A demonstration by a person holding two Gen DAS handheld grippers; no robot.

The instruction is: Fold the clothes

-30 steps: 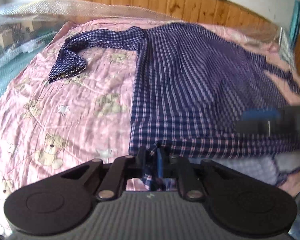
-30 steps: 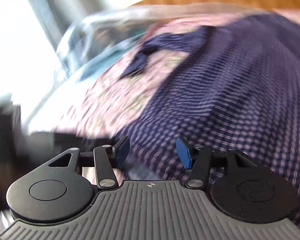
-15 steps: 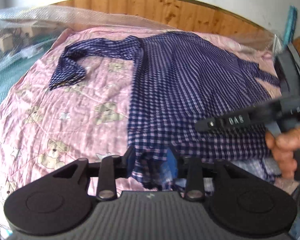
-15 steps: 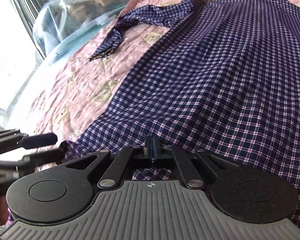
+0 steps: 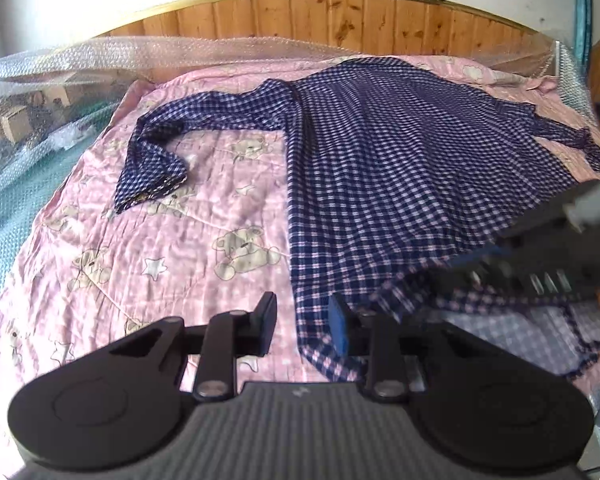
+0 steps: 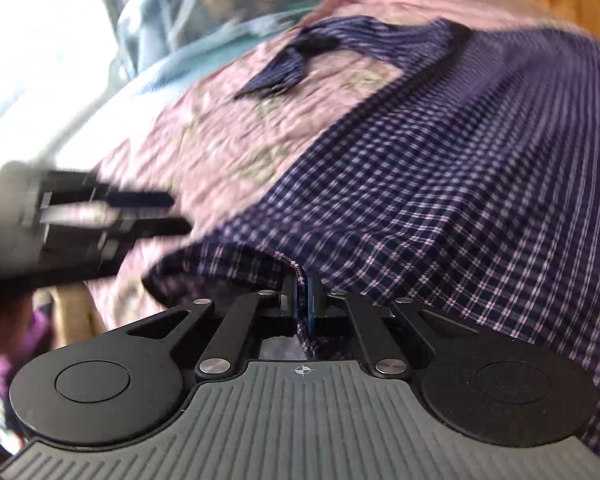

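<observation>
A navy and pink checked shirt (image 5: 388,168) lies spread on the pink teddy-bear quilt (image 5: 140,240), one sleeve (image 5: 168,140) bent out to the left. My left gripper (image 5: 302,322) is open just above the shirt's near hem corner, holding nothing. My right gripper (image 6: 304,300) is shut on the shirt's hem (image 6: 420,200) and lifts that edge slightly. The right gripper shows blurred at the right edge of the left wrist view (image 5: 540,272). The left gripper shows blurred at the left of the right wrist view (image 6: 100,216).
A wooden headboard (image 5: 340,20) stands at the back. Bubble wrap (image 5: 60,64) covers the bed's far left side, over a teal sheet (image 5: 16,200). A bright window (image 6: 32,40) is at the left.
My left gripper has opened and let go of the shirt's hem corner, then drawn back a little. My right gripper closed on the hem and is moving, its view blurred.
</observation>
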